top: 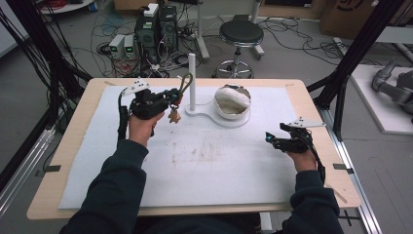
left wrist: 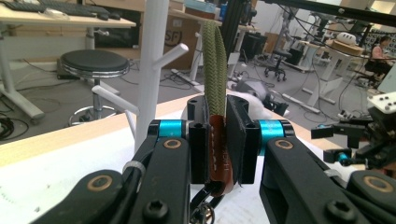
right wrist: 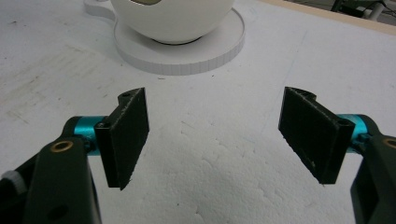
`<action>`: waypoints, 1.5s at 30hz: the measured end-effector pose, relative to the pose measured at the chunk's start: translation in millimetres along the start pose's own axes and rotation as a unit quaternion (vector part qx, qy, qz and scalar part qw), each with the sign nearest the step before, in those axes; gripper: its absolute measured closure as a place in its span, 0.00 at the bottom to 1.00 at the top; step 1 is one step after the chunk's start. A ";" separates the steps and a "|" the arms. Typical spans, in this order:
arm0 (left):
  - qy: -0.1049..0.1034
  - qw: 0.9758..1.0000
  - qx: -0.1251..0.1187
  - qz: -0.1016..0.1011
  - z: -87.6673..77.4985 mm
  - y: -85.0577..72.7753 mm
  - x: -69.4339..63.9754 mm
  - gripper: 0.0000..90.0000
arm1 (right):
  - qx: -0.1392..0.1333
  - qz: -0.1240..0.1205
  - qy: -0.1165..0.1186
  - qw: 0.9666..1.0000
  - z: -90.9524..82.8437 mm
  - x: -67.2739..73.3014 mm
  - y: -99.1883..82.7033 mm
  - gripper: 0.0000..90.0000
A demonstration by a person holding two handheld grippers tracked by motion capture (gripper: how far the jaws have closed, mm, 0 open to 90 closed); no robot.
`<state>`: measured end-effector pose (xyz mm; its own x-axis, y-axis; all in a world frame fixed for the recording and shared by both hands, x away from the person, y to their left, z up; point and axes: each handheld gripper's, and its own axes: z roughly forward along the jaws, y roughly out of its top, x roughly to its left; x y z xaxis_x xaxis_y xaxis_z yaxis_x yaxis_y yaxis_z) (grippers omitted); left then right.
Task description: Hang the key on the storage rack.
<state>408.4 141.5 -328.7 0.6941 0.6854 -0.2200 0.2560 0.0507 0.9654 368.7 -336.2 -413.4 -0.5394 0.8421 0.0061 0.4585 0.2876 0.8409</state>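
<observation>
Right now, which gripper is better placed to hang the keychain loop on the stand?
Left. The left gripper already clamps the keychain strap beside the white peg stand; the right gripper is open, farther off.

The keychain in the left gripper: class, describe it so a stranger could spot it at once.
On the white mat, find the white peg stand. Just left of it, the left gripper is shut on a keychain: a green woven loop with a brown leather tab, unlike the white bowl nearby.
</observation>
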 end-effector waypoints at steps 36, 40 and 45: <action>0.036 0.998 0.054 -0.012 8.4 -34.2 37.8 0.48 | -0.008 0.001 0.000 1.000 -5.3 -2.4 -3.3 0.28; 0.026 0.999 0.046 -0.007 -12.9 -39.4 42.0 0.33 | -0.005 0.004 0.004 1.000 -5.0 -2.9 -5.2 0.28; 0.016 0.999 0.041 0.016 -33.8 -45.0 40.5 0.32 | -0.007 0.005 0.007 1.000 -4.4 -2.8 -5.7 0.28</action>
<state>402.2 191.6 -376.4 0.6816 0.7086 -0.1825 0.2889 -0.0314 0.9568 364.6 -342.2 -415.8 -0.5447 0.8384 0.0210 0.4530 0.2730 0.8487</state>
